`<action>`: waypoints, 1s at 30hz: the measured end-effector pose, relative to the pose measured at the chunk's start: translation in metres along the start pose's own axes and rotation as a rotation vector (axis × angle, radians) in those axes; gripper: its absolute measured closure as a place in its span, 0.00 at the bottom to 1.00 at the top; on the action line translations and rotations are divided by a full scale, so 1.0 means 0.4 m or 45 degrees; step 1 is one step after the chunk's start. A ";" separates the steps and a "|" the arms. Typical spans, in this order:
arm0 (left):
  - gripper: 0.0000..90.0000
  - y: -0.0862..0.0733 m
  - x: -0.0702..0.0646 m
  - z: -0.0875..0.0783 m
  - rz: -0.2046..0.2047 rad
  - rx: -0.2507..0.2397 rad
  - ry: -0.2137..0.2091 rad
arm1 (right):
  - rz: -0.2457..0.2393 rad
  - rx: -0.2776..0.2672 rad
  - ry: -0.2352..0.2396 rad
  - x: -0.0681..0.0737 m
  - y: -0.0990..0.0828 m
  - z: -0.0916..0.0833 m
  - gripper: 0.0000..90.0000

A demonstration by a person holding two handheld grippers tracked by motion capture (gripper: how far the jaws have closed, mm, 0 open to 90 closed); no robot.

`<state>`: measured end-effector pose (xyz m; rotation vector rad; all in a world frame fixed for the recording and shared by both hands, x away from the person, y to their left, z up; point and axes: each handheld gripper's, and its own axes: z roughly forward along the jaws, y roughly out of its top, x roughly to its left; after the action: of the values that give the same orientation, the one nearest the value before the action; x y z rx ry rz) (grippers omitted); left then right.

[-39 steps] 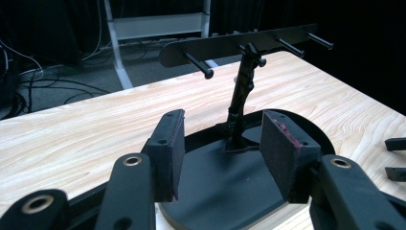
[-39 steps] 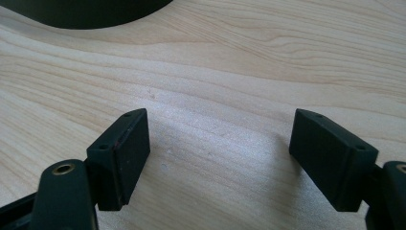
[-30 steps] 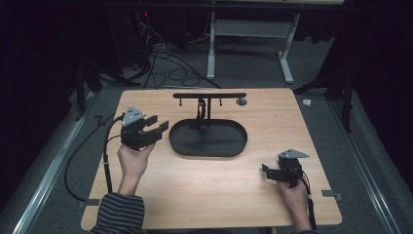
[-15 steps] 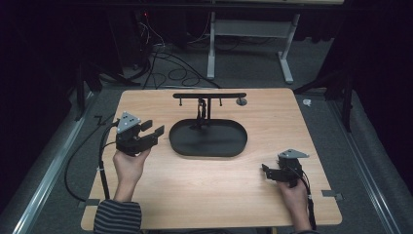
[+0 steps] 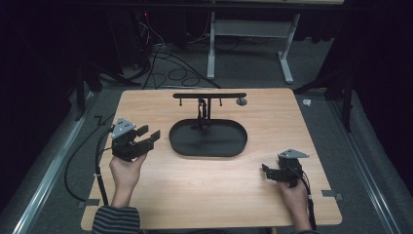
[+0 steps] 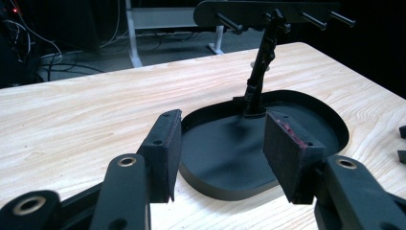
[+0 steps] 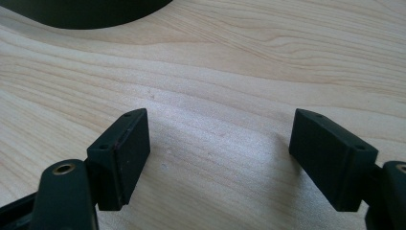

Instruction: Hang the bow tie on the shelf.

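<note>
High view: left gripper (image 5: pixel 146 138) hovering with jaws apart, just left of the black oval tray (image 5: pixel 184 146); tray's long axis running left-right across the table (image 5: pixel 156 195). Right gripper (image 5: pixel 268 171) lying farther off.

Left gripper view: jaws spread, pointing at tray rim (image 6: pixel 210 189) and its hanger post (image 6: pixel 258 72).

Right gripper view: jaws wide, holding nothing; tray edge (image 7: pixel 95 17) showing beyond.

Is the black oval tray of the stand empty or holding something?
Empty: the tray shows bare black floor around the stand's post.
</note>
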<state>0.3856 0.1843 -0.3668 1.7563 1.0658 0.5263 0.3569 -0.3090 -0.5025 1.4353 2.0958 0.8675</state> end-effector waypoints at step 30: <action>0.53 -0.069 0.004 -0.017 -0.036 0.052 0.014 | 0.000 0.000 -0.001 0.000 0.000 0.000 0.25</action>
<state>0.3699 0.1930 -0.3889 1.7731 1.1145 0.5007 0.3569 -0.3091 -0.5025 1.4353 2.0953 0.8667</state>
